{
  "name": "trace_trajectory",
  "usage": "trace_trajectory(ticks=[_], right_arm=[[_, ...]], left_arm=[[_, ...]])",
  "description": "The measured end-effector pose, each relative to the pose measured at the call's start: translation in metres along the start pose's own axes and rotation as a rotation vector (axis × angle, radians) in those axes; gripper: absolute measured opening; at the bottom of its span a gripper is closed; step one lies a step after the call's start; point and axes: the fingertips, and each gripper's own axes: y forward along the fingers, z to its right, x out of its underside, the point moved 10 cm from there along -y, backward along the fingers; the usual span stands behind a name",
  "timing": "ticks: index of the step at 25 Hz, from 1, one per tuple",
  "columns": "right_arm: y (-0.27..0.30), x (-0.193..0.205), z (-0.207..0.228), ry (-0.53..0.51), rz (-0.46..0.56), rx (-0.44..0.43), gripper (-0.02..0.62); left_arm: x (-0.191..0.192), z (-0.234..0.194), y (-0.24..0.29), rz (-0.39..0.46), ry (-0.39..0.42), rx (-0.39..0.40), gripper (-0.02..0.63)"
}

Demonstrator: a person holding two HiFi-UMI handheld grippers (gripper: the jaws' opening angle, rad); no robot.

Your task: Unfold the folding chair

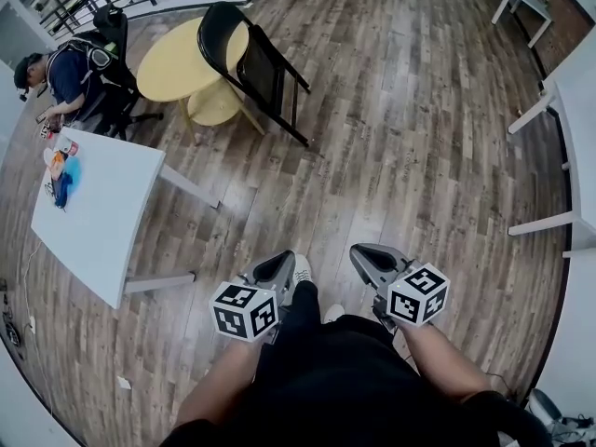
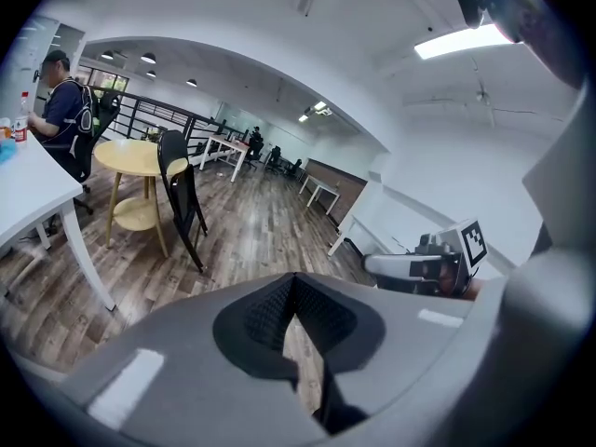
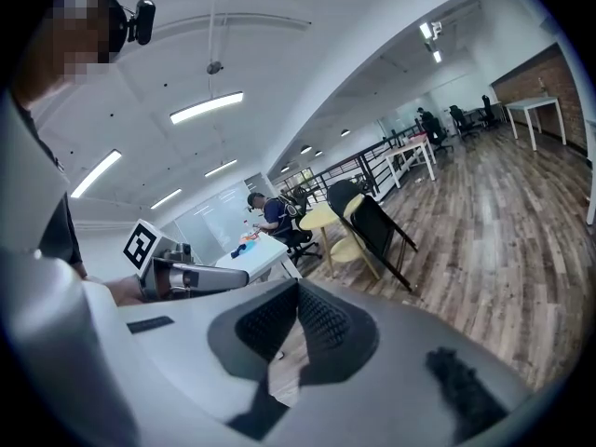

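Head view, closest thing: two arms reach out at 6 o'clock, and each hand holds a pair of tongs low over the wood floor [image 1: 400, 147].
Left tongs: the left gripper [image 1: 282, 264] is at about 7 o'clock. Its jaws are pressed together with nothing in them.
Right tongs: the right gripper [image 1: 365, 257] is at about 5 o'clock, just beside the left one. Its jaws are pressed together too, and they hold nothing.
Next out: a white table [image 1: 98, 217] stands at 9 o'clock with some small bright things on its far end.
Folding chair: the black folding chair [image 1: 253, 63] is at 11 o'clock, well apart from both tongs. It is flat and folded up, and it stands on its feet.
Yellow table: a round yellow table [image 1: 172, 63] is right behind the chair. The chair is up against it, but I cannot tell if they touch.
Farthest: a person [image 1: 70, 74] sits at 10 o'clock, past the white table.
Done so far: nothing, I think. The chair is shut and nobody has hold of it.
Left to do: I think all of it. The tongs must get over to the chair, open up, grab it and pull the seat down until it can stand open.
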Motion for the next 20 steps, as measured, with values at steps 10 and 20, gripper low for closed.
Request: trace_trajectory(ticks=[10,20], right_arm=[[0.056,-0.054,0.024,-0.025,-0.009,0.019,0.008],[0.103,-0.097,0.026,-0.079,-0.021,0.036,0.008]], left_arm=[[-0.059,-0.051,0.028,0.028,-0.004,0.019,0.008],[-0.114,-0.099,0.041,0.068,0.040,0.034,0.008]])
